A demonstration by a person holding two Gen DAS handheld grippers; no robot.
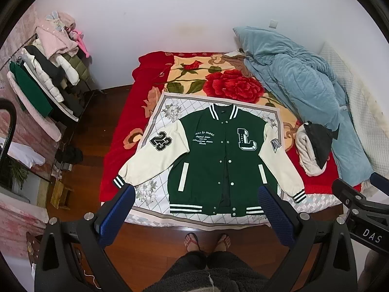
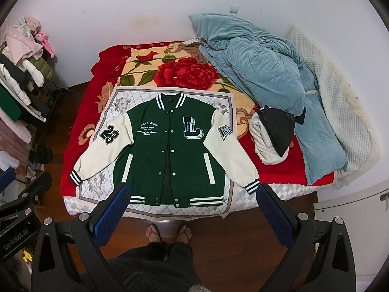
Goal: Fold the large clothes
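Plainly, the left tool (image 1: 197, 192) hangs above the near edge of the bed (image 1: 114, 168) with its blue-padded fingers (image 1: 116, 209) spread as wide as they go and nothing between them; the right tool (image 2: 192, 191) hangs the same way, wide apart and empty, and part of it shows at the right rim of the left wrist view. Both tilt steeply down toward the varsity jacket (image 1: 214, 160), the landmark here: green body, cream sleeves, a large "L" on the chest and "23" on one sleeve. It lies flat, front up, sleeves spread outward, on a white quilted floral cloth (image 1: 155, 189) that covers the near part of the bed. Beyond the jacket's collar is a red rose-patterned blanket (image 1: 228, 82). To the jacket's right lie a rumpled blue quilt (image 1: 299, 80) and, nearer, a white fleecy garment with a black piece (image 1: 316, 146) on it. Far left of the jacket stands a clothes rack (image 1: 48, 82). Just below its hem, the person's feet in sandals (image 1: 206, 241) stand on the wooden floor (image 1: 82, 141).
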